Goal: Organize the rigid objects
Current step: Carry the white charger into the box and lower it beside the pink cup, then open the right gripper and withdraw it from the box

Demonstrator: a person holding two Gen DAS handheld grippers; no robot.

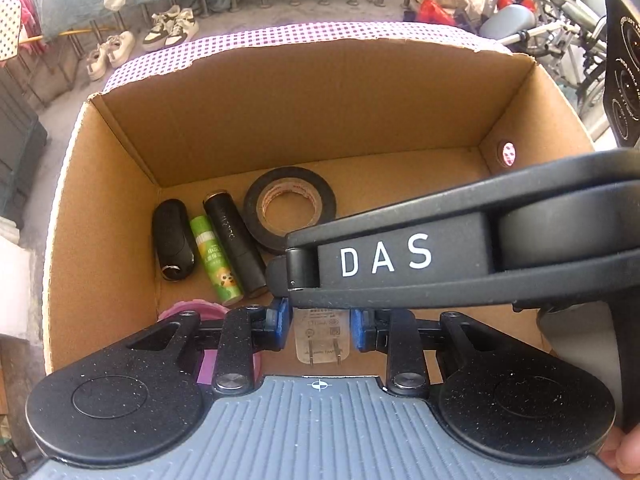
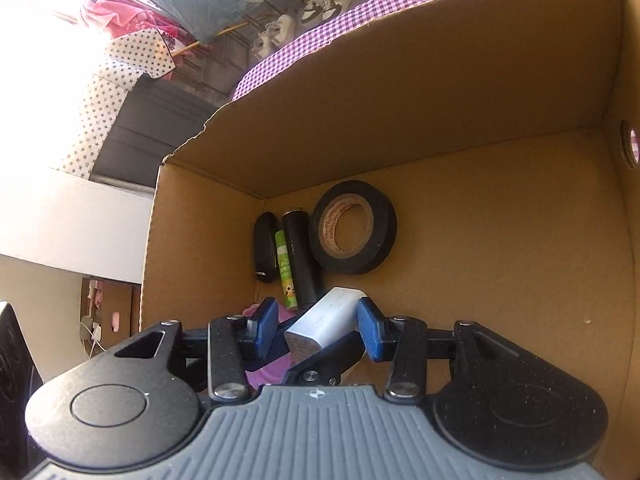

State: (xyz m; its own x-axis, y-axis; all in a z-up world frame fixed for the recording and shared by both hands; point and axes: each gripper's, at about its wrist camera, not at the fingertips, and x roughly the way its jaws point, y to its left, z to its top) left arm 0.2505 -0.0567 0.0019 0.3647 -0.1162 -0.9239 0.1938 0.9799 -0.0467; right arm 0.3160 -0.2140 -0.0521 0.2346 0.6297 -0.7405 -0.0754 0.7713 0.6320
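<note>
The white plug adapter (image 1: 322, 334) hangs inside the cardboard box (image 1: 280, 112), clamped in the steeply down-tilted left gripper (image 1: 320, 328); the right gripper (image 2: 318, 326) angles down across it, jaws apart around it.

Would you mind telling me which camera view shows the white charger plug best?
The right wrist view: the white charger plug shows its body and end face between the fingers. In the left wrist view the plug shows only its pronged, printed face; the other gripper, marked DAS, covers the rest.
</note>
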